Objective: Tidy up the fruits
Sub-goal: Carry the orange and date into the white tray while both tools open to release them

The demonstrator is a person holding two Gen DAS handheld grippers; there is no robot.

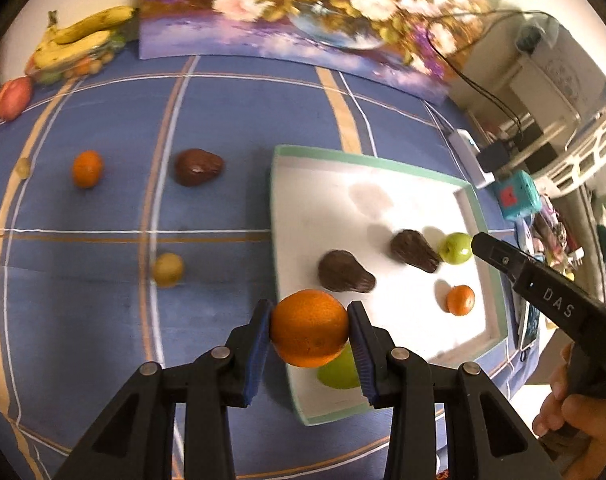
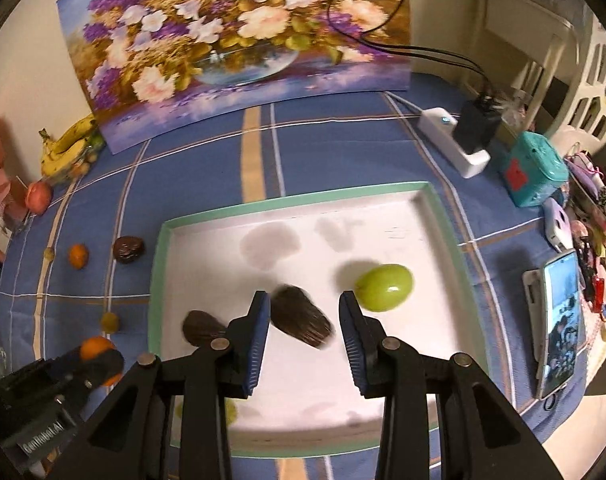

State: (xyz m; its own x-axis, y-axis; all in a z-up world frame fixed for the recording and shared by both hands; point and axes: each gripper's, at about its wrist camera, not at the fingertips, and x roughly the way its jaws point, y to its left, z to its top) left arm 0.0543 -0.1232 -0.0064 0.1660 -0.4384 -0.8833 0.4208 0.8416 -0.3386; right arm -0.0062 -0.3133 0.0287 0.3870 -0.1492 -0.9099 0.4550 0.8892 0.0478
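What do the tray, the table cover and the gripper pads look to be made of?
Tray: probably card or thin board, matte white inside with a mint-green rim; grey stains seem soaked into the floor. Table cover: woven cloth by the look, matte blue with tan and white stripes and a crease. Pads: blue, finely ribbed, likely rubber or soft plastic, on black hard plastic fingers.

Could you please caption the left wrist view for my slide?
Left gripper carries an orange over the tray.

"DAS" on right hand-held gripper [image 1: 479, 246]
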